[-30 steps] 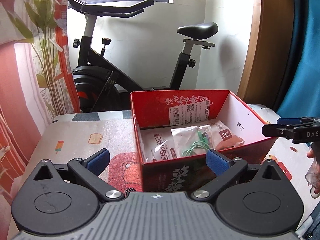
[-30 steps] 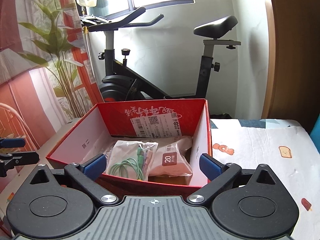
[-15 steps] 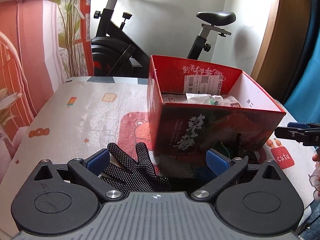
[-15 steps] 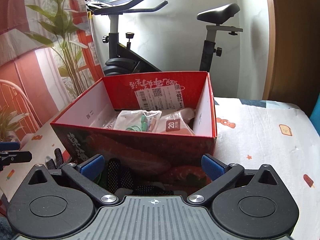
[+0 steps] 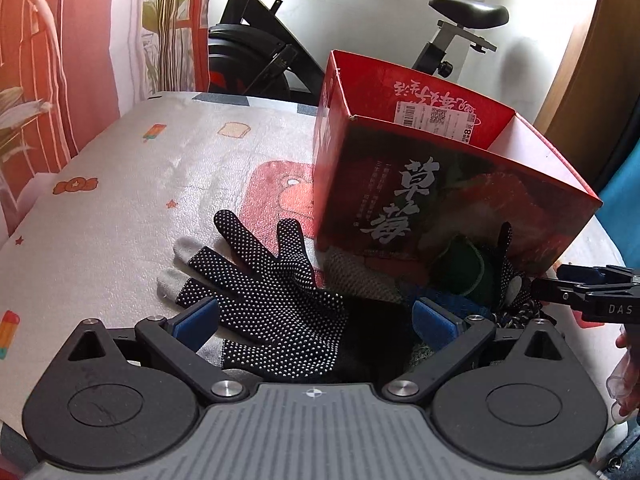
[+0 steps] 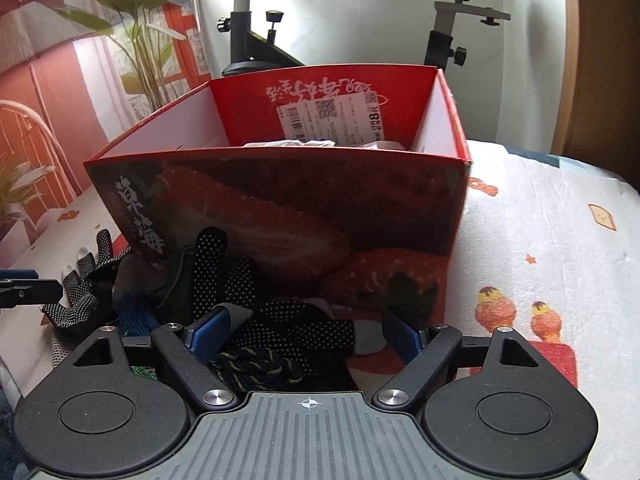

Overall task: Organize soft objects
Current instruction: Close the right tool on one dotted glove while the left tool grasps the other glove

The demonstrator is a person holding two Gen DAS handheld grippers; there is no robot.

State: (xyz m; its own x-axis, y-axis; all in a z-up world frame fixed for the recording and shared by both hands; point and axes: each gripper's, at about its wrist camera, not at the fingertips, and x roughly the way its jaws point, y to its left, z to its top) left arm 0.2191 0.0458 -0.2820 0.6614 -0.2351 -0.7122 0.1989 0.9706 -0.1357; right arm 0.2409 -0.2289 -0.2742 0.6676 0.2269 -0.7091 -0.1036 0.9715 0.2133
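Note:
A black dotted glove (image 5: 272, 292) lies flat on the printed cover in front of a red strawberry box (image 5: 440, 184). My left gripper (image 5: 314, 316) is open, its blue pads on either side of the glove's cuff. Right of it sits a heap of soft things: a grey mesh glove (image 5: 360, 276), a dark green piece (image 5: 460, 272) and blue fringe (image 5: 452, 304). In the right wrist view a second dotted glove (image 6: 292, 328) and a braided cord (image 6: 256, 368) lie between the closing jaws of my right gripper (image 6: 306, 332). Its pads are not seen pressing on either.
The red box (image 6: 280, 220) stands close ahead, with white packets (image 6: 288, 144) just showing over its rim. An exercise bike (image 5: 256, 52) stands beyond the cover's far edge. A person's hand (image 5: 628, 364) shows at the right edge. Bare printed cover (image 6: 540, 240) lies to the right.
Both grippers sank toward the soft pile before the box, so its inside dropped out of sight. The gloves now lie between the fingers. The right jaws stand narrower.

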